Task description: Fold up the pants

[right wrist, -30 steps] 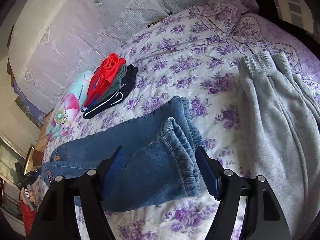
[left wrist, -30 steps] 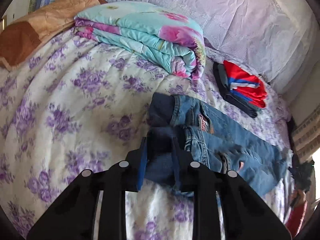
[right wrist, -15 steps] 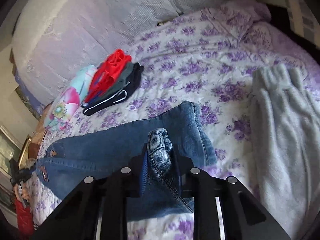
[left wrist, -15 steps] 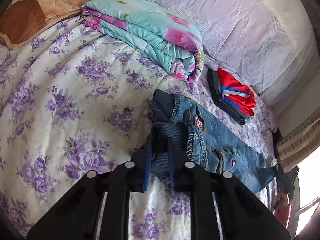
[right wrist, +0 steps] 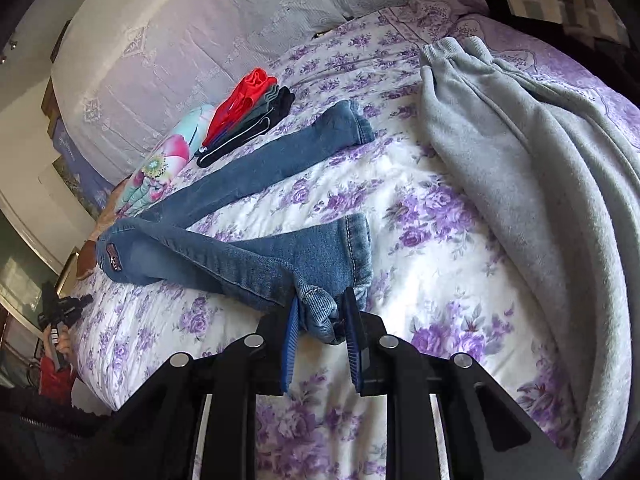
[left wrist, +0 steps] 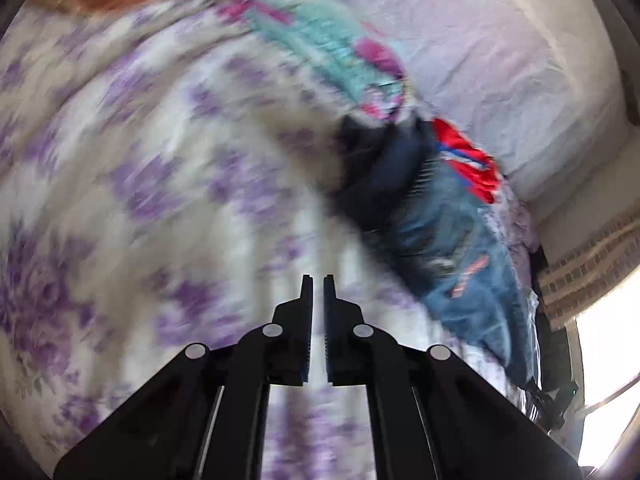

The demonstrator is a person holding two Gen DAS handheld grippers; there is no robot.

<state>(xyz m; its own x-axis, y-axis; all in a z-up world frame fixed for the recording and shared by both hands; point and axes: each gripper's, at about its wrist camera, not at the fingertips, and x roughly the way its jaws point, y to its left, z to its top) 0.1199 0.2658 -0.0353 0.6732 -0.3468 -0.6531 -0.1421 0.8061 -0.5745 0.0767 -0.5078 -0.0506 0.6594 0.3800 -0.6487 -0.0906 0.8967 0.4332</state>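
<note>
Right gripper (right wrist: 322, 320) pinches a bunched hem of the blue denim jeans (right wrist: 256, 256), spread on the purple-flowered bedspread (right wrist: 420, 240). Left gripper (left wrist: 317, 300) fingers nearly together, empty; jeans at its 2 o'clock, blurred.

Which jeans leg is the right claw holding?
The near leg, pinched at its hem corner by the right claw; the far leg lies untouched beside the folded clothes.

No readable text anywhere; the small patch on the jeans (right wrist: 224, 236) is too blurred to make out.
</note>
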